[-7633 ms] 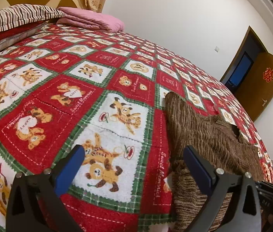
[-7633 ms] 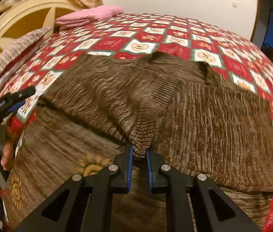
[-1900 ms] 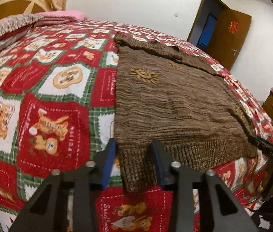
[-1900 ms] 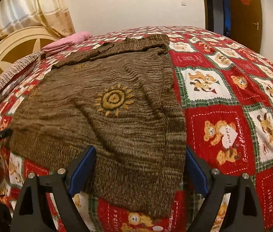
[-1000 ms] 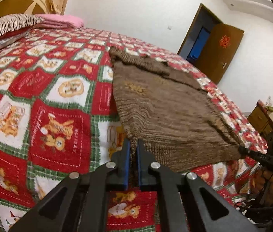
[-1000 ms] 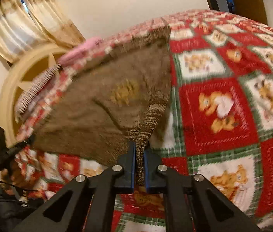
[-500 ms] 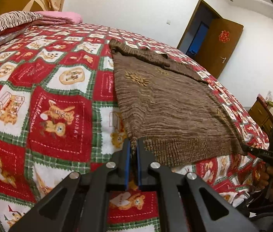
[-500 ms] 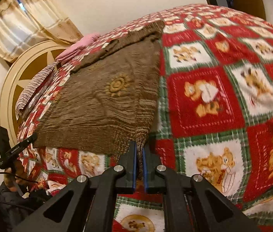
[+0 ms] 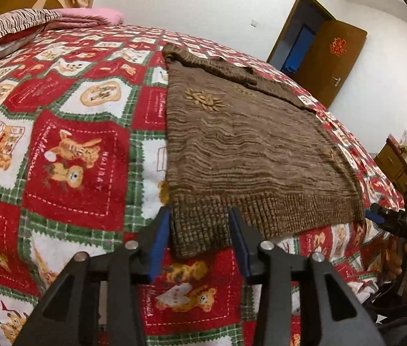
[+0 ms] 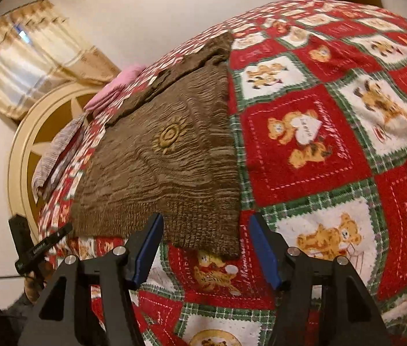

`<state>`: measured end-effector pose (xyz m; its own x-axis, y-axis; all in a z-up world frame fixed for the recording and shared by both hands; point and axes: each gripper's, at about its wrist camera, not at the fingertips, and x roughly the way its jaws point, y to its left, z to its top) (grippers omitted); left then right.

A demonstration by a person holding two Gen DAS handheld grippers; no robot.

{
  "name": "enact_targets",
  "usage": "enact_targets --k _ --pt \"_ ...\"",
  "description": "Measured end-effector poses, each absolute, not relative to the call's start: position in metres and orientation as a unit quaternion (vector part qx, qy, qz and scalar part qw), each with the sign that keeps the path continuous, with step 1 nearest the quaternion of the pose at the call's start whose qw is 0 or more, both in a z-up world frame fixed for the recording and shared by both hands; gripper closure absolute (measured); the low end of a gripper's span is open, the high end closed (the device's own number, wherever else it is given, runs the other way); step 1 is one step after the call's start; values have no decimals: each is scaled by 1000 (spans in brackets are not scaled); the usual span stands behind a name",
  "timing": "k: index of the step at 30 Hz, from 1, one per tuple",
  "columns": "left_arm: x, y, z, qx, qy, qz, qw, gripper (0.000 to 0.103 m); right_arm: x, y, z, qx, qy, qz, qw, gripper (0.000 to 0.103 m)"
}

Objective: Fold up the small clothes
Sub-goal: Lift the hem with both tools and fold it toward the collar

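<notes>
So both grippers have just let go. The brown sweater [image 9: 249, 150] now lies flat on the bed's teddy-bear quilt [image 9: 73, 155], sleeves folded in across the top, ribbed hem facing the cameras near the bed edge.

The left gripper [image 9: 200, 239] was pinched tight on the hem's left corner half a second ago; its jaws have just been opening. The blue fingers [image 9: 158, 238] now stand apart on either side of that corner. The knit sits between them but isn't pressed, it just lies slack on the quilt.

Same with the right gripper [image 10: 206, 248]: it was clamped on the hem's right corner, which stood up in a ridge, and its jaws have just been opening too, wider than the left's. That corner is dropped flat now, lying between the spread fingers [image 10: 264, 252] without touching them, as far as I can tell.

Compared to a second ago the sweater looks pulled straight and smooth, no lifted edges. In the left view, the right gripper and the hand [image 9: 405, 262] holding it show at the far hem corner. Pink blanket [image 9: 93, 18] and striped pillow [image 9: 10, 26] sit up by the headboard.
</notes>
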<state>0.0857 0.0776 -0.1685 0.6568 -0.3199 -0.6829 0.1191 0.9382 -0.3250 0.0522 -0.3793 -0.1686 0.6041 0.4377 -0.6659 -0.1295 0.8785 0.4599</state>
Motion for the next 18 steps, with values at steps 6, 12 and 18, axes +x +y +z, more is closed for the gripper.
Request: enact_targets --k 6,12,18 --pt "89 78 -170 -131 403 -125 897 62 55 -374 -178 154 424 142 881 80" --pt "84 92 -149 -162 379 -176 894 100 37 -374 -146 163 381 212 885 100" --pt "82 104 -120 -178 336 -196 904 100 25 -399 -102 215 330 234 889 100"
